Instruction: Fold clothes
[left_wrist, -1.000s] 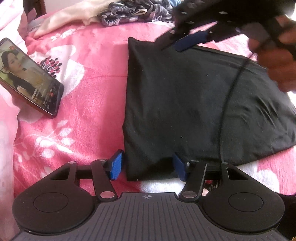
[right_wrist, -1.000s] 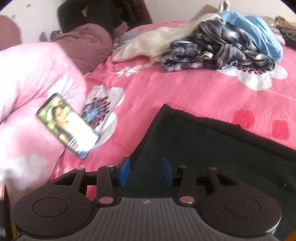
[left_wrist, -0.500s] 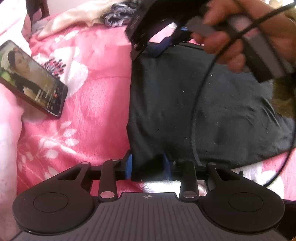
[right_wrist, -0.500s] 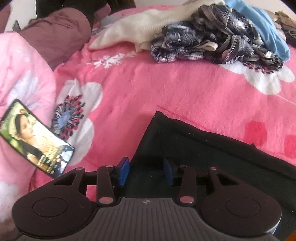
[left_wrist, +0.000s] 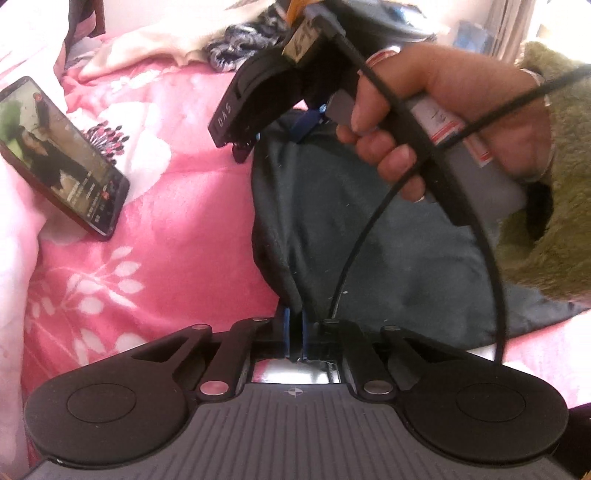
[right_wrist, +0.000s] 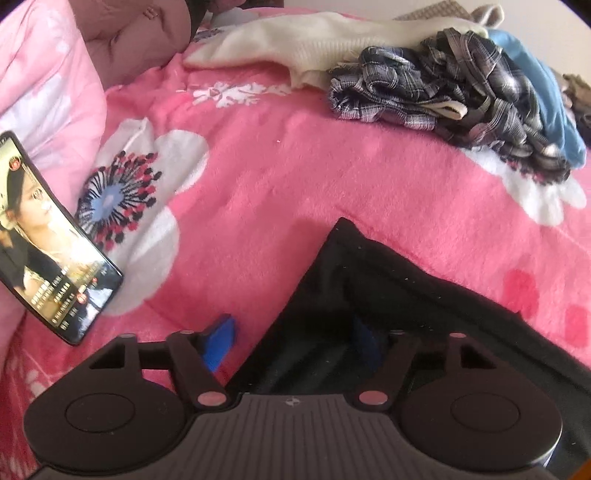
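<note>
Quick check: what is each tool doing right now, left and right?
Left tool: shut on the black garment.
Right tool: opening, straddling the garment's corner, not gripping it.

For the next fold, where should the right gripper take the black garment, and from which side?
Best at the far left corner of the black garment, which lies flat and pointed on the pink blanket. Come from above, one jaw on each side of its left edge. The right gripper is opening there; the left gripper already pinches the near corner.
</note>
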